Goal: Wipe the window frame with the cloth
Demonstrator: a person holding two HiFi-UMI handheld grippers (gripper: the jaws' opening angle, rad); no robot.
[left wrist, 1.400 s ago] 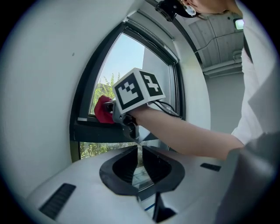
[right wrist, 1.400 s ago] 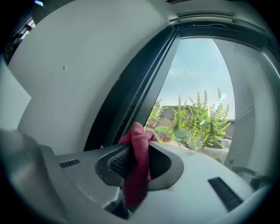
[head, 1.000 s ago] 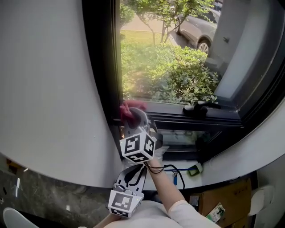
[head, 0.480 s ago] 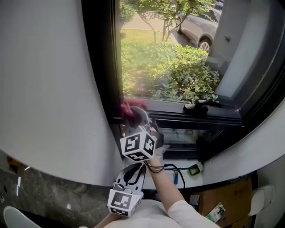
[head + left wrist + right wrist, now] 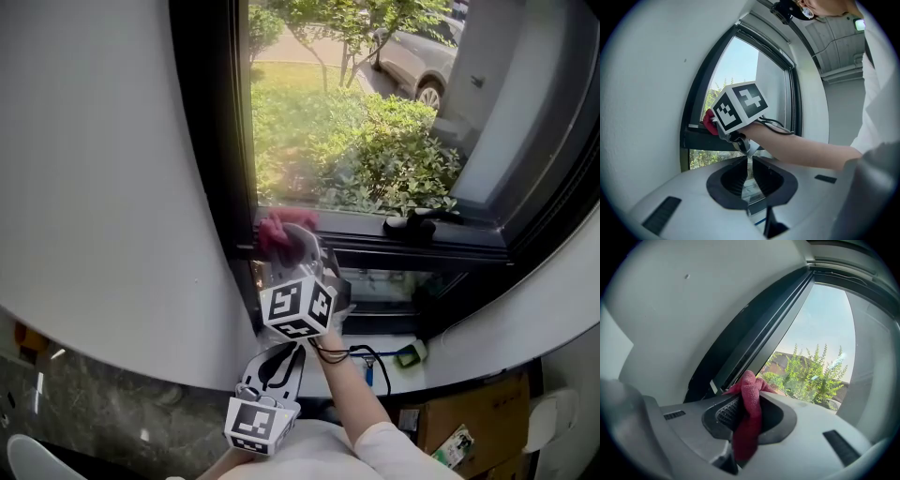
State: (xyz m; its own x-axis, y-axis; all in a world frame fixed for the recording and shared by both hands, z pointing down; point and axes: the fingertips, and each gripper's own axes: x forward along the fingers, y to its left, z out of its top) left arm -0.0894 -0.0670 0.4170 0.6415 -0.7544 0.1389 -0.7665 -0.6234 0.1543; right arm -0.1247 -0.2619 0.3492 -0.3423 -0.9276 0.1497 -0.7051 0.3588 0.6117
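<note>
The right gripper (image 5: 292, 247) is clamped on the red cloth (image 5: 280, 231), which bunches out past its jaw tips and presses against the lower corner of the dark window frame (image 5: 212, 141) just ahead. The left gripper (image 5: 268, 394) hangs below and behind it, jaws nearly together, holding nothing.

Coarse-woven red cloth (image 5: 749, 399), matt dark window frame (image 5: 211, 141), smooth matt pale wall (image 5: 94, 187)
</note>
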